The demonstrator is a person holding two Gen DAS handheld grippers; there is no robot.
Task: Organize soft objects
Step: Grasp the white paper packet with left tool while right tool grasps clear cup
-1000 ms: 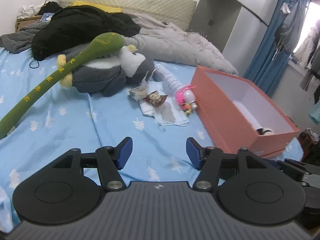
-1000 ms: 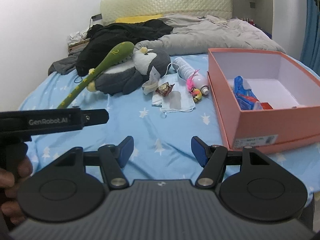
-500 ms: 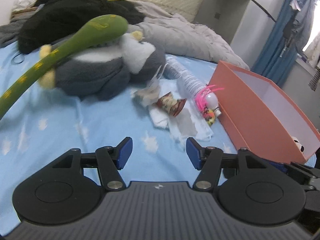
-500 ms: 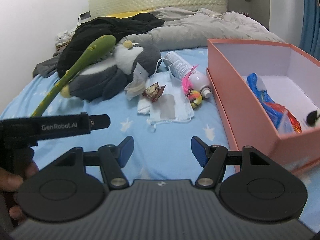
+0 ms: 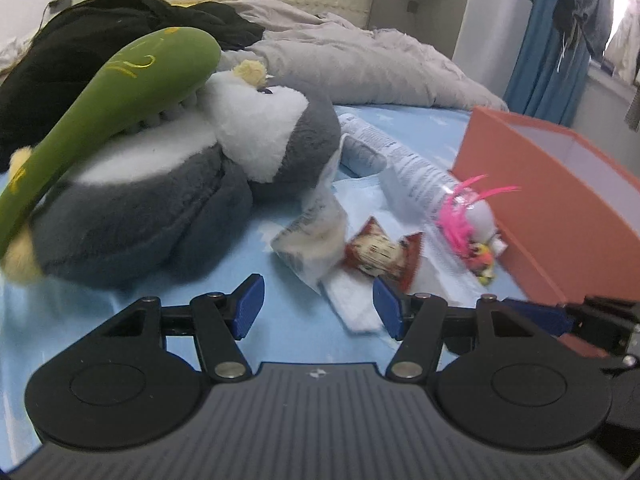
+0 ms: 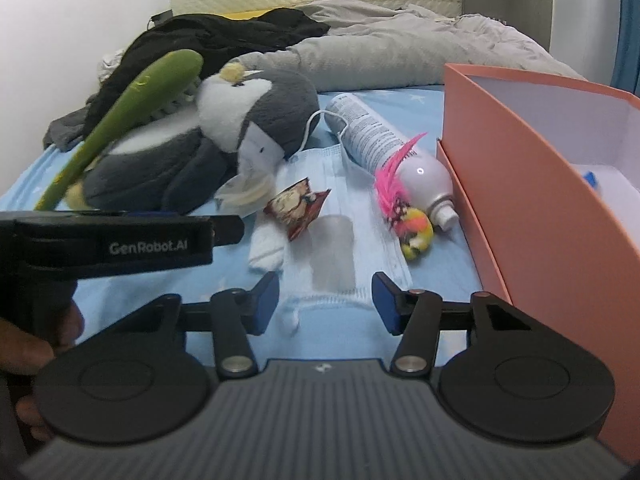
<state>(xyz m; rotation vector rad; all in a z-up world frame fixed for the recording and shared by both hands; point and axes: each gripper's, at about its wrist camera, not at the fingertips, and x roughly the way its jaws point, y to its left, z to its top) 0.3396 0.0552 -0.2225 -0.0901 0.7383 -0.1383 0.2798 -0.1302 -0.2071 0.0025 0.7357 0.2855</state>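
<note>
1. Grey penguin plush (image 6: 224,136) lies on the blue bedsheet (image 6: 340,336) at 10 o'clock, long axis 8→2, head toward 2; green plush club (image 6: 132,112) rests across it.
2. Left gripper (image 5: 318,304): jaws apart, nothing held.
3. Right gripper (image 6: 324,300): jaws just been closing, apart yet, empty; face mask (image 6: 340,216) lies beyond the tips.
4. Orange box (image 6: 532,184) edge at 3 o'clock; bare sheet at 6.

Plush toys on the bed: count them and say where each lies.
2. The grey penguin lies left of the face mask; the long green plush rests across its back. The black clothes behind may hide more.
</note>
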